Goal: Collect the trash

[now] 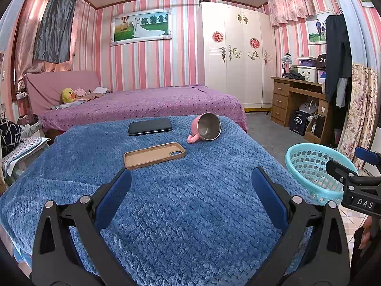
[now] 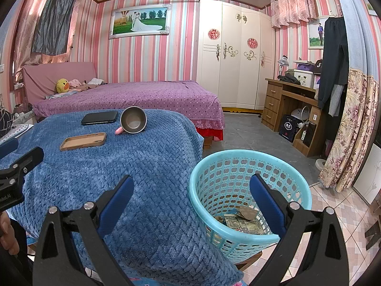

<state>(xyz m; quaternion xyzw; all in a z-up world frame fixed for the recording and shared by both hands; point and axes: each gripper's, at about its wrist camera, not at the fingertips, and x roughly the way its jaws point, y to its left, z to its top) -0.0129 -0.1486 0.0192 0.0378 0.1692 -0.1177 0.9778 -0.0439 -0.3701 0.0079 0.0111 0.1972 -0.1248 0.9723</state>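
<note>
Trash [image 2: 240, 219], paper scraps in the teal basket [image 2: 295, 205] beside the blue blanket [image 1: 178, 202], both tongs, left [image 1: 190, 186] and right [image 2: 191, 190], spread wide and empty, mug [image 1: 207, 127], phone [image 1: 150, 126], case [image 1: 154, 155] on blanket.

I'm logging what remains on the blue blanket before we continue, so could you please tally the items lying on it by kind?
Phone, dark, lying flat: 1
Phone case, tan, empty, open side up: 1
Mug, pink with a metal inside, tipped on its side: 1
Total: 3
None of these lies in the basket, which stands beside the blanket and already holds some paper scraps.
</note>
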